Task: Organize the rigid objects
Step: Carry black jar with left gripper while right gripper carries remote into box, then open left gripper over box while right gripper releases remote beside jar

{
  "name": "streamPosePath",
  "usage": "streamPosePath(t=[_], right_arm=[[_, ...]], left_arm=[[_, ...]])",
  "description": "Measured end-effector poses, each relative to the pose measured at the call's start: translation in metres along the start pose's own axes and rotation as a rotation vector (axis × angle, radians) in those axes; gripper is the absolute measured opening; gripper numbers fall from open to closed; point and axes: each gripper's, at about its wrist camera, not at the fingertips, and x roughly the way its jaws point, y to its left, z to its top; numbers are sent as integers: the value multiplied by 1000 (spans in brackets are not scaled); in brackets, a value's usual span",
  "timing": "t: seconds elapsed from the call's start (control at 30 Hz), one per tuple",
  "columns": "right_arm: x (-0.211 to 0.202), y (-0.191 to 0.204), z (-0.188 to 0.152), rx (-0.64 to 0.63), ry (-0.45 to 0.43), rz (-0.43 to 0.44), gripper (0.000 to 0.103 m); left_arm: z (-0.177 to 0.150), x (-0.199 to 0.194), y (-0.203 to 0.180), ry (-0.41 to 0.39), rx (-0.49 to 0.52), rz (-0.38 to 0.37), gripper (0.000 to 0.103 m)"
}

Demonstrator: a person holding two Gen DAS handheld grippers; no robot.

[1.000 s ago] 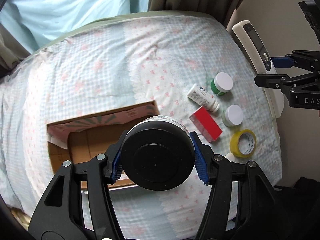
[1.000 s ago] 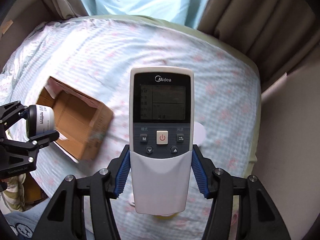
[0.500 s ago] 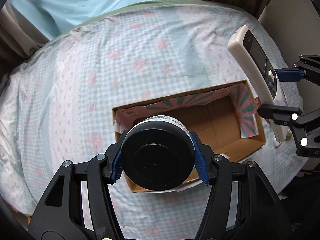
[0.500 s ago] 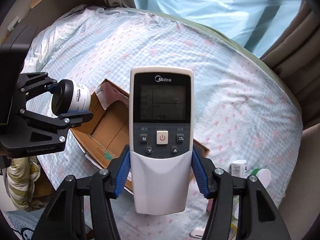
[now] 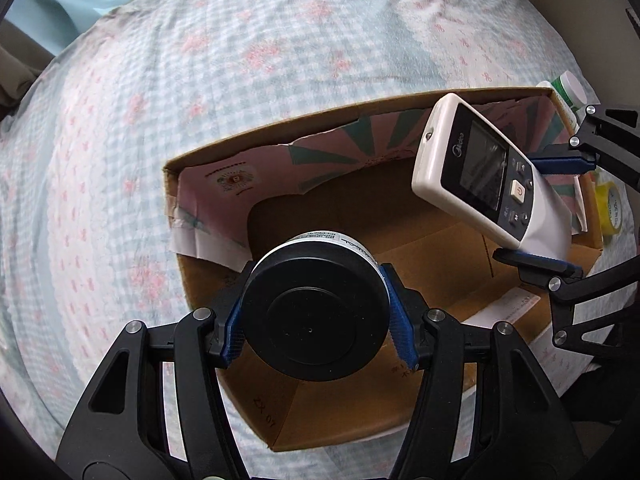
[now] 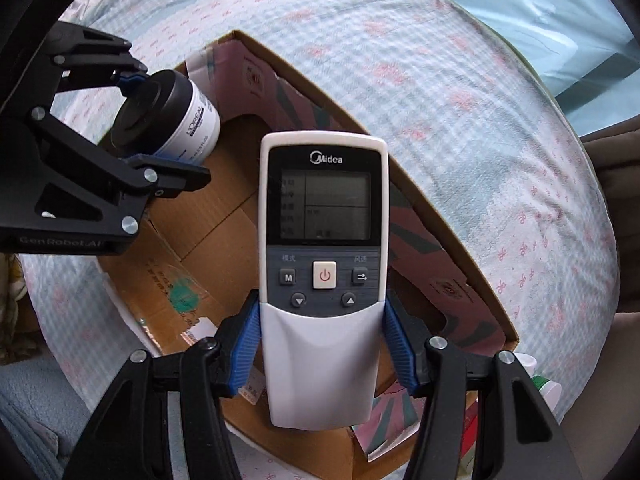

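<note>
Both grippers loaded, both over the open cardboard box [image 5: 400,248] on the bedspread [image 5: 160,120]. Left gripper [image 5: 316,320] is clamped on a black-lidded cream jar [image 5: 316,320], lid facing the camera, bottom centre of the left wrist view; in the right wrist view the same jar [image 6: 176,120] sits upper left, held sideways above the box's near-left corner. Right gripper [image 6: 324,344] is clamped on the lower body of a white Midea remote [image 6: 324,240], screen up, centre frame; from the left wrist view the remote [image 5: 484,176] hangs tilted at right, over the box's right end.

Step in hand, as I read it: carry-and-place, both items poised above the box interior, not yet released. Box floor looks bare brown card.

Next move calls for lowering each item to the floor, jar left, remote right, keeping the two grippers apart, then opening the fingers. Other items, yellow tape roll [image 5: 608,208] and a green-and-white bottle [image 5: 568,88], lie outside at far right.
</note>
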Motion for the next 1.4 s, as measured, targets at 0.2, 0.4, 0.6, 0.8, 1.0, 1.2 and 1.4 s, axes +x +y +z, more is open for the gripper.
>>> streamPosePath(t=[0.2, 0.4, 0.6, 0.8, 1.0, 1.2, 1.4], right_arm=[[22, -6, -7, -30, 40, -14, 53], [37, -10, -16, -46, 74, -21, 53], [39, -19, -15, -40, 85, -3, 53], [36, -27, -16, -47, 69, -9, 54], [16, -37, -25, 10, -50, 56, 103], [19, -37, -29, 17, -61, 57, 103], [-2, -37, -34, 60, -105, 46, 103]], left_arm=[[10, 23, -14, 34, 23, -10, 55], [17, 49, -22, 110, 33, 2, 55], [24, 57, -29, 131, 56, 18, 55], [32, 38, -32, 98, 31, -24, 103], [32, 20, -38, 65, 54, 1, 103], [34, 14, -34, 63, 35, -11, 103], [35, -27, -29, 36, 10, -17, 103]])
